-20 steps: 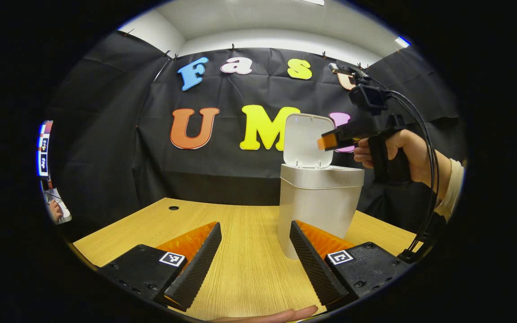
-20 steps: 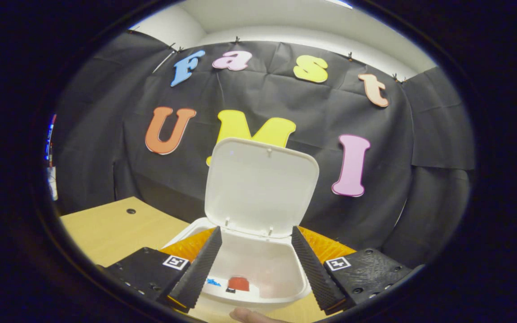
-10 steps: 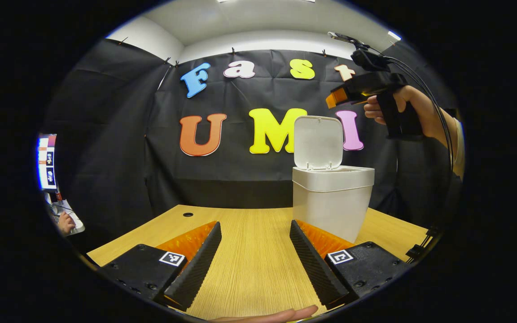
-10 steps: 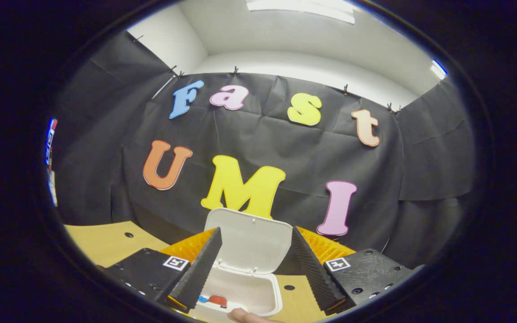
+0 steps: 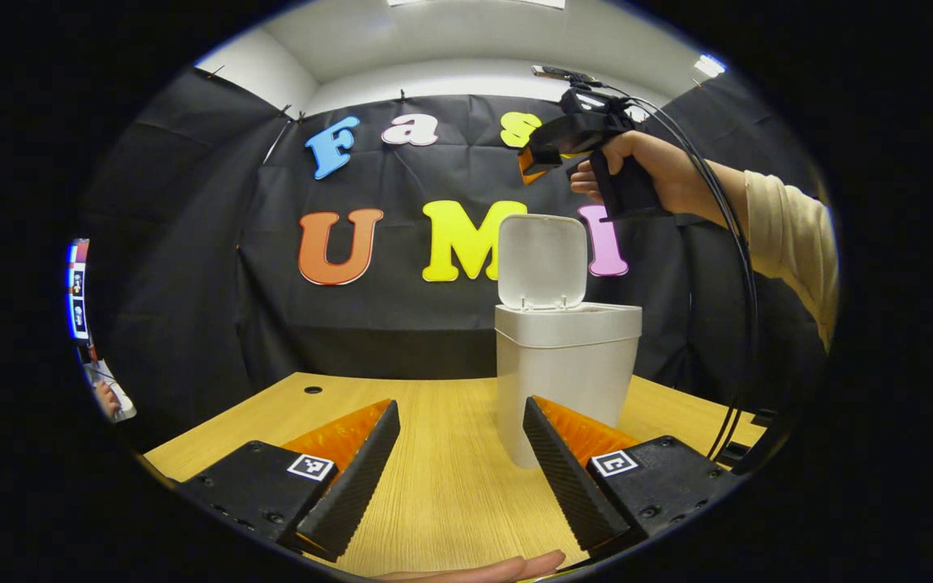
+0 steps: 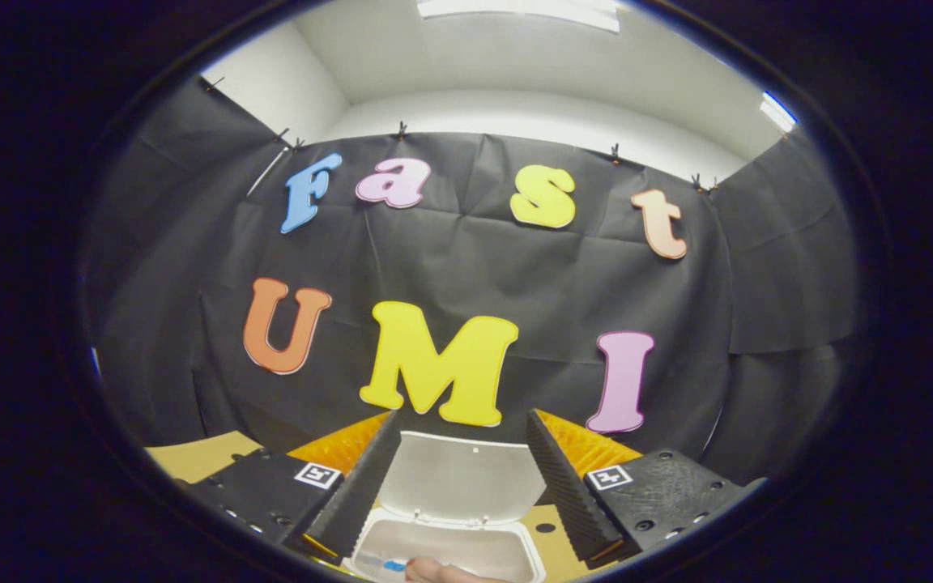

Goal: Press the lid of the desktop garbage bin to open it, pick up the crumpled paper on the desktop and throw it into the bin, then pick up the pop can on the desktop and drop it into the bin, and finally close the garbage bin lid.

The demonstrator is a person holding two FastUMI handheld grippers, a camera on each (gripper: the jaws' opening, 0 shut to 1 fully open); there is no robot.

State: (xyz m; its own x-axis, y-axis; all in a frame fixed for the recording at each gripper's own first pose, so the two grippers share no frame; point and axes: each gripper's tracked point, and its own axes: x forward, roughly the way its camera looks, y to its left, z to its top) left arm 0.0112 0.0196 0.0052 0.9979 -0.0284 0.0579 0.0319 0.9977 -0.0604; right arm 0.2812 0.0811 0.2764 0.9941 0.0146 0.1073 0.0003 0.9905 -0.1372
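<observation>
The white bin [image 5: 565, 380] stands on the wooden table [image 5: 442, 486] with its lid [image 5: 542, 261] upright and open. My left gripper [image 5: 458, 474] is open and empty, low over the table, with the bin just beyond its right finger. A hand [image 5: 653, 174] holds my right gripper [image 5: 531, 160] high above the lid's top edge. In the right gripper view, my right gripper [image 6: 458, 478] is open and empty, looking down past the lid [image 6: 466, 486] into the bin's mouth [image 6: 466, 555], where a bit of blue [image 6: 392, 565] shows.
Cables [image 5: 746, 324] hang from the right gripper down to the table's right edge. A cream sleeve [image 5: 790, 235] reaches in from the right. A small hole [image 5: 313, 389] sits in the table at the far left. A screen [image 5: 78, 287] glows at the left.
My right gripper has risen from just over the bin's mouth to well above the lid and shifted left. The lid has stayed upright. My left gripper has barely moved.
</observation>
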